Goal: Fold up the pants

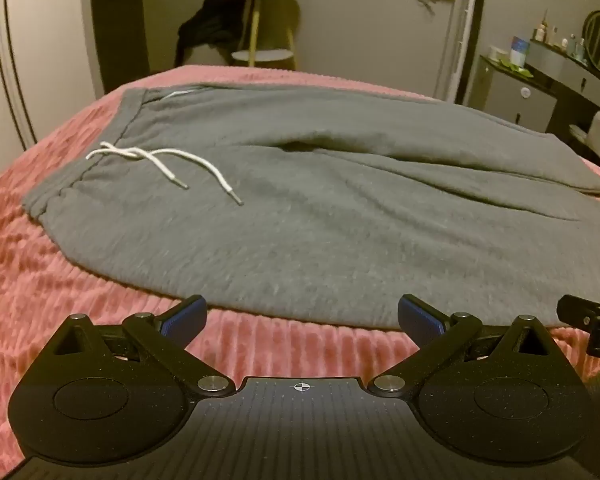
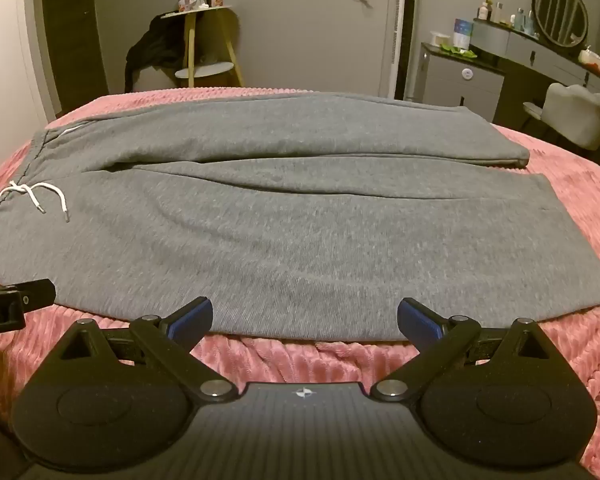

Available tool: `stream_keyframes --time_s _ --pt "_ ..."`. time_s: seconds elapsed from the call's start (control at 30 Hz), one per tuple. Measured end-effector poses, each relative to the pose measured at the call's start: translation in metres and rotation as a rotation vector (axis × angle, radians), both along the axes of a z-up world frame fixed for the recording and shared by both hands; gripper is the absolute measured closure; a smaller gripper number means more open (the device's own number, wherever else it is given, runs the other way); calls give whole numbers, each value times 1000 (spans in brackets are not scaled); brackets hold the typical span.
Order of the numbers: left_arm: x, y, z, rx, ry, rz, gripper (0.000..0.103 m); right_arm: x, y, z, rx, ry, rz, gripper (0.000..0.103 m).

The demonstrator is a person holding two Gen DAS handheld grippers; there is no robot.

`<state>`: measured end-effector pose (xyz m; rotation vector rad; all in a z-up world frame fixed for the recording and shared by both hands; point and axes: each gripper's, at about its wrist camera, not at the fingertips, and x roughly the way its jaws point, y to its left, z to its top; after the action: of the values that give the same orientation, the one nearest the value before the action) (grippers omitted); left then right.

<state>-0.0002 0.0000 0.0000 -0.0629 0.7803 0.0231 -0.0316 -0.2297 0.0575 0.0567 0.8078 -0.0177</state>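
Grey sweatpants point(image 1: 320, 216) lie flat and spread out on a pink ribbed bedspread point(image 1: 40, 280), waistband at the left with a white drawstring point(image 1: 160, 164), legs running to the right. They also show in the right wrist view point(image 2: 300, 220) with the drawstring point(image 2: 36, 196) at far left. My left gripper point(image 1: 302, 318) is open and empty, just short of the pants' near edge. My right gripper point(image 2: 304, 320) is open and empty at the same near edge, further right along the leg. Each gripper's edge shows in the other's view.
The bedspread point(image 2: 560, 360) covers the bed on all sides of the pants. Beyond the bed stand a small round side table point(image 2: 204, 68) with dark clothes, a dresser with a round mirror point(image 2: 560, 14) and a pale chair point(image 2: 580, 116) at right.
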Motion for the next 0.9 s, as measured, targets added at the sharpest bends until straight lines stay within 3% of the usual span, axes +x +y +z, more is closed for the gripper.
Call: stream_keyframes --time_s 0.13,0.9 --pt "5 -5 -4 34 25 3 0 1 0 0 5 -2 -1 4" --pt "0 0 -4 2 15 11 0 -1 -1 -1 18 -11 -14 4"
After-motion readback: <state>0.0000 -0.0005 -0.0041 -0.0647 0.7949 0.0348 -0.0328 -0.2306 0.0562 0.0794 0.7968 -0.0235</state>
